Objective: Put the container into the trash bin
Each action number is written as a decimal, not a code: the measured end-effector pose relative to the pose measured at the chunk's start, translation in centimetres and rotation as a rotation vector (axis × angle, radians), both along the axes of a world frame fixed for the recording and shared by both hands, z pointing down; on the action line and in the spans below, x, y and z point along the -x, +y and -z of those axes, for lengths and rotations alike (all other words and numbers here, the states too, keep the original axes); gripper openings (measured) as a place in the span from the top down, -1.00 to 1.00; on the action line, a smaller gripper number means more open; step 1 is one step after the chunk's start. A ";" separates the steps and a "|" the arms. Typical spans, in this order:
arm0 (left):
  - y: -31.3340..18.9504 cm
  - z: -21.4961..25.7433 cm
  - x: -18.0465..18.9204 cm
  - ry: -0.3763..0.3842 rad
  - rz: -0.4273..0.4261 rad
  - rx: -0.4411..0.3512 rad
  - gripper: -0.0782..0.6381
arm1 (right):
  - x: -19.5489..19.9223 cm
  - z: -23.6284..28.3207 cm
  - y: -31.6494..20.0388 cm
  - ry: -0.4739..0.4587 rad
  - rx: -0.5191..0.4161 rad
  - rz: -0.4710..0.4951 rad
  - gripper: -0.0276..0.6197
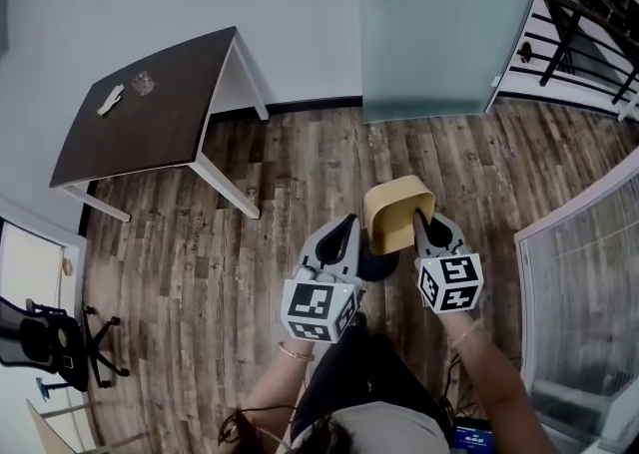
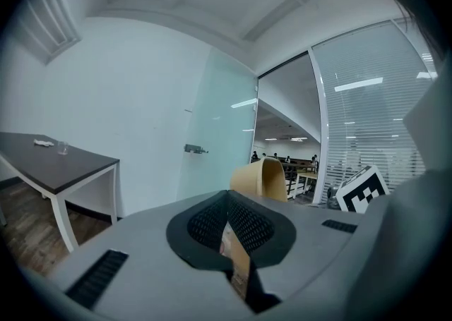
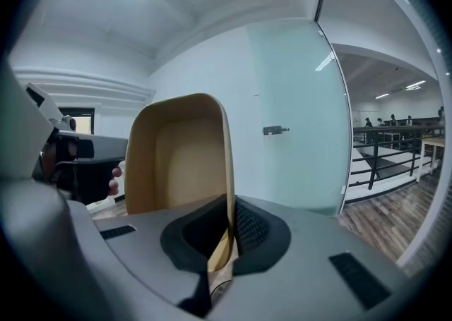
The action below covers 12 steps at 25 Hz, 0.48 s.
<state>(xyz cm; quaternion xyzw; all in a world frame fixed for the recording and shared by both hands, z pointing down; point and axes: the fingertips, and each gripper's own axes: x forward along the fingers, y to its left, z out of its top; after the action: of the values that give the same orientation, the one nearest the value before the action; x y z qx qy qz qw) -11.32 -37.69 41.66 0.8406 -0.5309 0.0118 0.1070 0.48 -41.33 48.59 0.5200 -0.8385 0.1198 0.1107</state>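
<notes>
My right gripper (image 1: pixel 423 229) is shut on the side wall of a tan, open-topped container (image 1: pixel 397 205) and holds it in the air over the wood floor. In the right gripper view the container (image 3: pixel 176 157) stands upright with its wall between the pads of my right gripper (image 3: pixel 224 242). My left gripper (image 1: pixel 344 239) is just left of it, not touching. In the left gripper view my left gripper (image 2: pixel 229 238) is shut on a thin brown printed piece (image 2: pixel 239 256). A dark rounded shape (image 1: pixel 377 265) lies below the container; I cannot tell what it is.
A dark-topped table (image 1: pixel 150 133) with white legs stands at the back left and bears a glass (image 1: pixel 143 83) and a white scrap (image 1: pixel 110 100). A frosted glass door (image 1: pixel 439 33) is straight ahead, a glass partition (image 1: pixel 589 282) at the right, an office chair (image 1: pixel 60 342) at the left.
</notes>
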 end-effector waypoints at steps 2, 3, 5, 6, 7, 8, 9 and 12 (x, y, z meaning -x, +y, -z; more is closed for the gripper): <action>-1.2 -0.9 0.3 0.012 0.009 0.003 0.73 | 0.0 -1.5 -1.1 0.003 0.009 -0.009 0.89; -1.7 -1.3 0.5 0.017 0.012 0.005 0.73 | 0.1 -2.2 -1.6 0.003 0.014 -0.014 0.89; -2.7 -2.1 1.1 0.025 0.016 0.014 0.73 | 0.5 -3.5 -2.6 0.006 0.028 -0.024 0.89; -3.2 -2.5 1.4 0.027 0.017 0.021 0.73 | 0.7 -4.1 -3.0 0.009 0.037 -0.026 0.89; -3.6 -3.0 1.6 0.029 0.018 0.028 0.73 | 0.9 -4.8 -3.3 0.012 0.046 -0.026 0.89; -4.0 -3.6 1.6 0.030 0.018 0.035 0.73 | 0.9 -5.5 -3.6 0.016 0.053 -0.024 0.89; -4.3 -4.1 1.6 0.031 0.017 0.041 0.73 | 1.0 -6.2 -3.8 0.017 0.061 -0.022 0.89; -5.5 -5.4 1.7 0.027 0.012 0.058 0.73 | 1.2 -8.0 -4.7 0.013 0.086 -0.024 0.89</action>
<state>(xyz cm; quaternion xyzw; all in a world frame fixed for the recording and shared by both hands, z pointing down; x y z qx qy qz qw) -13.04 -43.15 47.07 0.8339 -0.5340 0.0149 0.1385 -0.68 -45.99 56.63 0.5253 -0.8256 0.1538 0.1368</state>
